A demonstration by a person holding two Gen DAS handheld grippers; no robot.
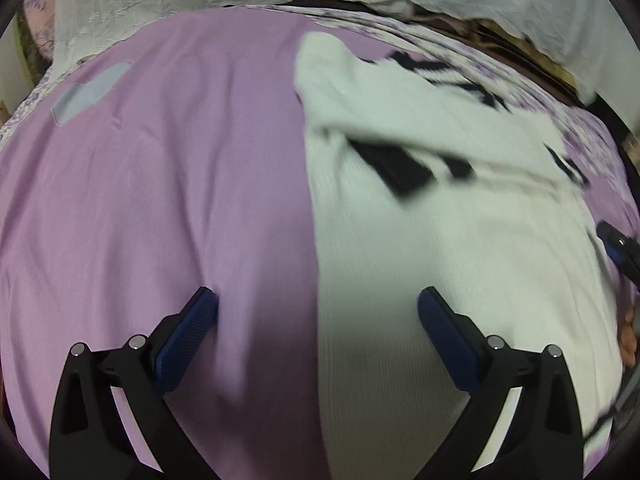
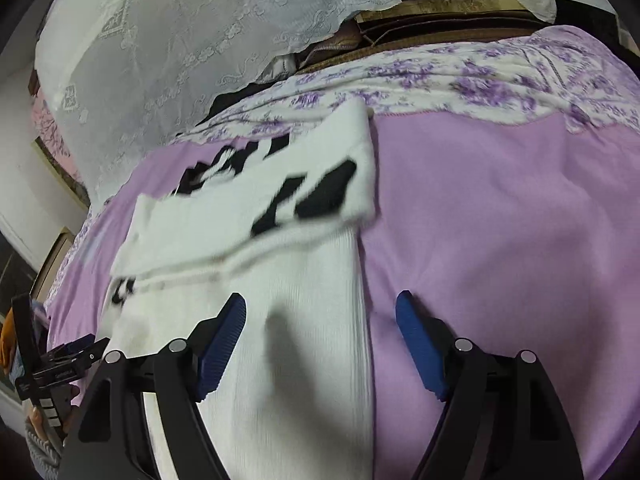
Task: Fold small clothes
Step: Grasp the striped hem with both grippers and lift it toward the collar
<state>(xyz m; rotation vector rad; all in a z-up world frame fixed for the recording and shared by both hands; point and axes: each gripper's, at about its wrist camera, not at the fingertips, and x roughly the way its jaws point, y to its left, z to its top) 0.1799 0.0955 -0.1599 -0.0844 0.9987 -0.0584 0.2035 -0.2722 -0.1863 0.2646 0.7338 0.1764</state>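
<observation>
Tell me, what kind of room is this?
Probably a bedroom. A white garment with black marks lies on a purple sheet like a bed's, with a flowery purple cover at its far edge and white lace cloth draped behind.

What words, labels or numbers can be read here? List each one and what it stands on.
None can be read for certain.
White garment: bold black marks, perhaps lettering, folded over and blurred; unreadable.
Left gripper, as seen from the right wrist camera: tiny pale print on its black body; too small to read.
</observation>
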